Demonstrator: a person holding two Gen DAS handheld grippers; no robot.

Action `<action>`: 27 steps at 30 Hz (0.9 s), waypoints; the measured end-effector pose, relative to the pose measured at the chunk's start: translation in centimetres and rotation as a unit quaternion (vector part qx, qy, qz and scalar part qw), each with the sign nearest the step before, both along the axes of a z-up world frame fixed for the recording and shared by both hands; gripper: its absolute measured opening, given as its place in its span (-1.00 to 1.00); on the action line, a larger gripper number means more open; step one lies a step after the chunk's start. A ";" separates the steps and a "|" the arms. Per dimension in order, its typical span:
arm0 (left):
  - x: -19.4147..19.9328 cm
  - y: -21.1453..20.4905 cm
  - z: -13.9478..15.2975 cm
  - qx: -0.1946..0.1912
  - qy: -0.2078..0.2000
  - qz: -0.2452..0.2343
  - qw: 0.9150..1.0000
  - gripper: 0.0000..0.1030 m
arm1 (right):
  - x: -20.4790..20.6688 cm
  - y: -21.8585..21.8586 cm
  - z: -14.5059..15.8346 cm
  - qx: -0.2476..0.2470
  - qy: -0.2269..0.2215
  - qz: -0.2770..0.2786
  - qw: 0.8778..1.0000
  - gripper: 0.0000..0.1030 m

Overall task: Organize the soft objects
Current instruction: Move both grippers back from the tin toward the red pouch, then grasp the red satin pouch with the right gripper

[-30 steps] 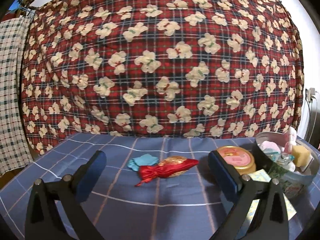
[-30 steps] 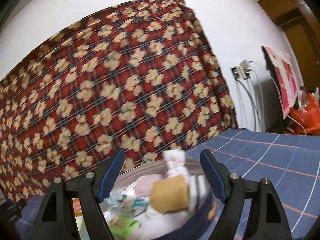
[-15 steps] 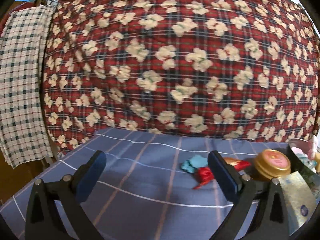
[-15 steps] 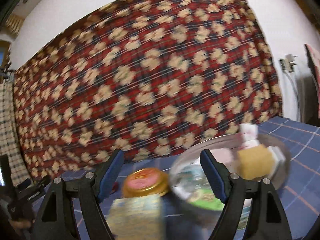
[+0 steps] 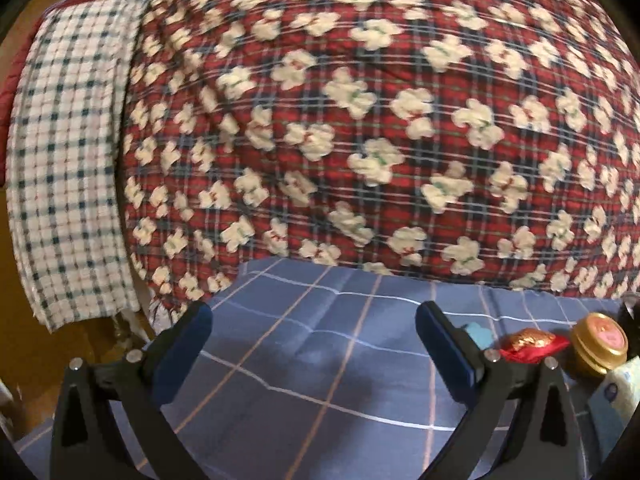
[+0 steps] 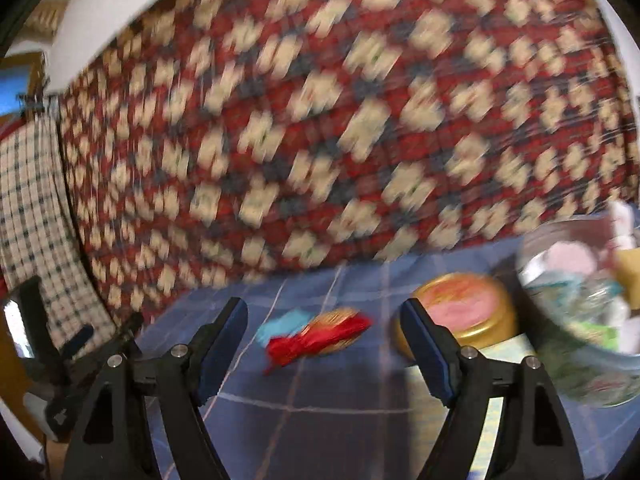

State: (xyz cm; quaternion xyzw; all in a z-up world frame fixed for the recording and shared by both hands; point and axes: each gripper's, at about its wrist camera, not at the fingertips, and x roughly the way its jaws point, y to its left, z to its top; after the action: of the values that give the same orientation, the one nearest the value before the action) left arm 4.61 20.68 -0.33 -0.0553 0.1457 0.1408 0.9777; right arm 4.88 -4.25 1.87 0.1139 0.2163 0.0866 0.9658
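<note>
— Looking along the right claw [image 6: 324,340]: jaws spread wide, nothing between the pads, hanging above the blue checked cloth [image 6: 320,432].

— Same for the left claw [image 5: 312,344]?

— Yes, wide apart and empty, aimed at a bare stretch of cloth with the red flowered quilt [image 5: 360,120] behind.

— And the soft things?

— Lying on the cloth beyond the right claw's gap: red and gold pouch [image 6: 320,338], touching a small light-blue piece [image 6: 280,324] on its left. To the right, near the pouch, a gold lid with a pink top [image 6: 460,304]. Further right, a round tin [image 6: 568,360] with pale, yellow and green bits inside, too blurred to tell apart.

— From the left view?

— Pouch and lid far right, beyond the right-hand finger.
</note>
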 end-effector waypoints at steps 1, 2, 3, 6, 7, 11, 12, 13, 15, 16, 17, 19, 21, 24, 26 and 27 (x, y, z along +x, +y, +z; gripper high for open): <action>0.0 0.3 -0.1 -0.006 0.004 0.003 1.000 1.00 | 0.8 0.6 -0.5 0.003 0.017 0.006 1.000 0.56; 0.0 0.5 -0.2 -0.012 0.008 0.004 1.000 1.00 | 1.9 1.4 -1.2 0.009 0.041 0.018 0.999 0.56; 0.0 0.6 -0.2 -0.015 0.010 0.004 1.000 1.00 | 2.7 1.9 -1.9 0.013 0.060 0.021 0.998 0.56; -0.2 0.7 -0.3 -0.026 0.013 0.000 1.000 1.00 | 5.2 2.4 -3.7 0.038 0.114 0.006 0.993 0.56; -0.2 0.7 -0.3 -0.029 0.014 -0.003 0.999 1.00 | 5.9 2.3 -4.3 0.048 0.130 -0.001 0.990 0.56; -0.2 0.5 -0.3 -0.031 0.020 -0.011 0.999 1.00 | 9.2 1.9 -5.8 0.076 0.175 -0.031 0.981 0.56; -0.1 0.5 -0.3 -0.030 0.022 -0.011 0.999 1.00 | 10.0 1.9 -6.2 0.078 0.185 -0.039 0.979 0.56; -0.1 0.5 -0.4 -0.031 0.022 -0.011 0.999 1.00 | 10.7 1.9 -6.5 0.083 0.192 -0.048 0.977 0.56; 0.0 0.6 -0.5 -0.037 0.025 -0.014 0.999 1.00 | 11.8 2.2 -6.4 0.074 0.184 -0.063 0.978 0.56; 0.0 0.6 -0.5 -0.041 0.026 -0.014 0.999 1.00 | 12.3 2.4 -6.6 0.069 0.188 -0.062 0.978 0.55; 0.1 0.6 -0.6 -0.043 0.027 -0.015 0.999 1.00 | 12.6 2.7 -6.5 0.052 0.184 -0.064 0.980 0.40; 0.3 0.7 -0.7 -0.044 0.031 -0.015 0.998 1.00 | 13.3 2.8 -6.7 0.051 0.194 -0.050 0.978 -0.17; 0.4 0.6 -0.8 -0.044 0.033 -0.019 0.998 1.00 | 13.3 2.7 -6.6 0.048 0.193 -0.037 0.979 -0.35; 0.3 0.4 -0.7 -0.044 0.029 -0.036 0.998 1.00 | 12.5 2.9 -6.2 0.044 0.177 -0.004 0.983 -0.56; 0.2 0.3 -0.6 -0.042 0.024 -0.045 0.998 1.00 | 11.0 3.1 -5.3 0.038 0.147 0.015 0.988 -0.60; 0.2 0.2 -0.6 -0.042 0.022 -0.051 0.998 1.00 | 10.2 3.2 -4.7 0.034 0.130 0.025 0.991 -0.61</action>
State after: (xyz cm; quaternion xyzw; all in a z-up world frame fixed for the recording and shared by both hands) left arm 4.81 20.90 -0.94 -0.0854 0.1760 0.0853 0.9770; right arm 15.04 -1.06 -2.84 0.1516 0.3393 0.1022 0.9228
